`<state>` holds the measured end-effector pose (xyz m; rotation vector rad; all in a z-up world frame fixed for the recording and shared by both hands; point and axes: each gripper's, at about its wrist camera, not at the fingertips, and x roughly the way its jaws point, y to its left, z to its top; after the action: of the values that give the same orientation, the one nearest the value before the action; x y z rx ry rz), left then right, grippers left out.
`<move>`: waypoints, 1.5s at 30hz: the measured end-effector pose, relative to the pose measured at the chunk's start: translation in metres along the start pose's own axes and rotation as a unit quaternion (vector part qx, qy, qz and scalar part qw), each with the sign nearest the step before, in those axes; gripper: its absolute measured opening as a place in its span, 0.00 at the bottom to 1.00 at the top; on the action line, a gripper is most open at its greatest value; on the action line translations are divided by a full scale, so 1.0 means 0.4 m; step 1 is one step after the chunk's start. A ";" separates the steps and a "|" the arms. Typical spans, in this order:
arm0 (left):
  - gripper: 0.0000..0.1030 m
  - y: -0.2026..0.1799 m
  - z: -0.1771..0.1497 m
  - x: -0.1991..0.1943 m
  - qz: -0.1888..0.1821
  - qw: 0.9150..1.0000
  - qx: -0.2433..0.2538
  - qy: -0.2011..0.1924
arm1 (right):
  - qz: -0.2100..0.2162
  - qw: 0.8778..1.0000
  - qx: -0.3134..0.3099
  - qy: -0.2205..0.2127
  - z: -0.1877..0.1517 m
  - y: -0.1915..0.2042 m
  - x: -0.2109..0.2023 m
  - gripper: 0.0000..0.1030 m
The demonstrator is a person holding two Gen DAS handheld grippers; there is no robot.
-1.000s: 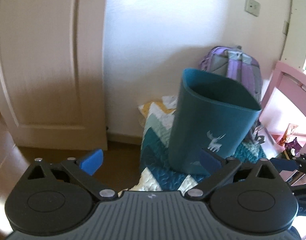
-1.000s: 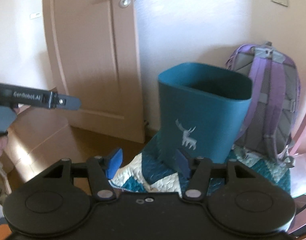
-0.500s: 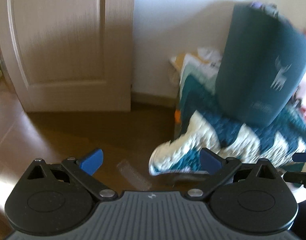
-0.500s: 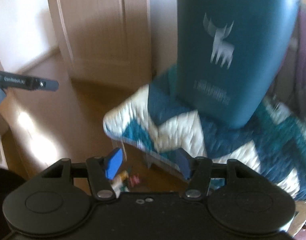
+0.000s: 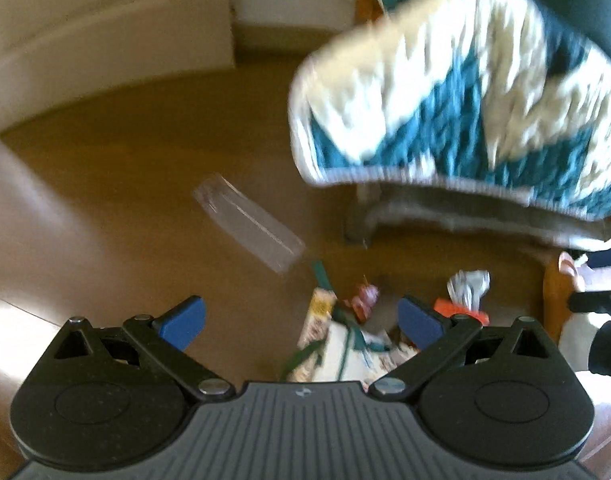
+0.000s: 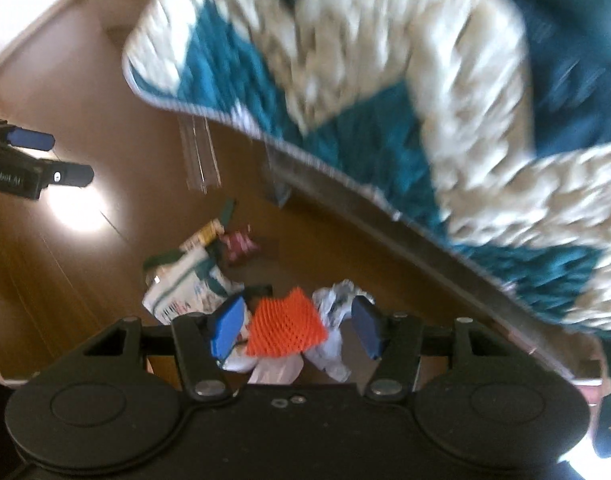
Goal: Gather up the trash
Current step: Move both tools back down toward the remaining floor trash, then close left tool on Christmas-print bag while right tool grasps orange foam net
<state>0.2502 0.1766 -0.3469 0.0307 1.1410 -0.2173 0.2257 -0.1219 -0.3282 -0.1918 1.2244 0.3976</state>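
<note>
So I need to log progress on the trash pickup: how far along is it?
Barely started. Nothing looks collected: the orange mesh, crumpled white wrapper, printed packet, red wrapper and clear plastic sleeve all lie on the wooden floor. Nothing is in hand: the left gripper and right gripper are open and empty, the right framing the orange mesh. All pickups remain.
</note>
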 end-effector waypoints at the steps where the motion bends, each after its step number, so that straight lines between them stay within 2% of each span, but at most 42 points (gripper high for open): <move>1: 1.00 -0.005 -0.010 0.029 -0.005 1.000 0.005 0.012 | 0.002 1.000 0.000 0.012 -0.001 -0.003 0.028 0.57; 5: 1.00 -0.047 -0.055 0.147 -0.027 0.997 0.050 0.057 | 0.006 0.999 0.001 0.053 -0.013 -0.011 0.143 0.57; 8: 1.00 -0.092 -0.100 0.219 -0.046 0.990 0.097 0.088 | 0.006 0.996 0.008 0.084 -0.023 -0.021 0.219 0.57; 13: 1.00 -0.193 -0.171 0.305 -0.066 0.970 0.206 0.109 | 0.010 0.993 0.021 0.115 -0.030 -0.043 0.319 0.57; 18: 1.00 -0.279 -0.227 0.362 -0.073 0.946 0.300 0.103 | 0.011 0.989 0.030 0.144 -0.037 -0.057 0.400 0.56; 21: 0.99 -0.317 -0.255 0.394 -0.079 0.933 0.334 0.107 | 0.015 0.987 0.045 0.153 -0.040 -0.062 0.429 0.55; 23: 0.99 -0.329 -0.270 0.414 -0.075 0.929 0.345 0.112 | 0.019 0.987 0.048 0.155 -0.041 -0.061 0.448 0.55; 24: 0.95 -0.333 -0.276 0.421 -0.073 0.928 0.348 0.114 | 0.018 0.987 0.047 0.156 -0.041 -0.060 0.456 0.55; 29: 0.77 -0.331 -0.284 0.440 -0.068 0.929 0.344 0.121 | 0.028 0.986 0.051 0.155 -0.037 -0.055 0.471 0.52; 31: 0.67 -0.330 -0.285 0.446 -0.066 0.930 0.341 0.122 | 0.030 0.985 0.055 0.159 -0.038 -0.056 0.476 0.38; 32: 0.63 -0.330 -0.285 0.448 -0.066 0.930 0.339 0.122 | 0.028 0.985 0.057 0.162 -0.039 -0.057 0.478 0.35; 34: 0.52 -0.329 -0.284 0.447 -0.070 0.933 0.332 0.122 | 0.027 0.984 0.062 0.166 -0.042 -0.059 0.482 0.19; 35: 0.42 -0.328 -0.281 0.446 -0.071 0.934 0.328 0.123 | 0.026 0.983 0.063 0.168 -0.045 -0.061 0.482 0.17; 37: 0.33 -0.325 -0.278 0.442 -0.070 0.936 0.324 0.122 | 0.028 0.983 0.063 0.170 -0.048 -0.064 0.478 0.08; 41: 0.13 -0.307 -0.261 0.433 -0.071 0.942 0.304 0.121 | 0.028 0.986 0.057 0.155 -0.049 -0.064 0.454 0.07; 45: 0.08 -0.289 -0.235 0.414 -0.068 0.953 0.273 0.115 | 0.027 0.989 0.057 0.133 -0.042 -0.057 0.409 0.06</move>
<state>0.2103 0.0504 -0.5261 0.4786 1.2871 -0.6628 0.2662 -0.1173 -0.4890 -0.1159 1.5131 0.3565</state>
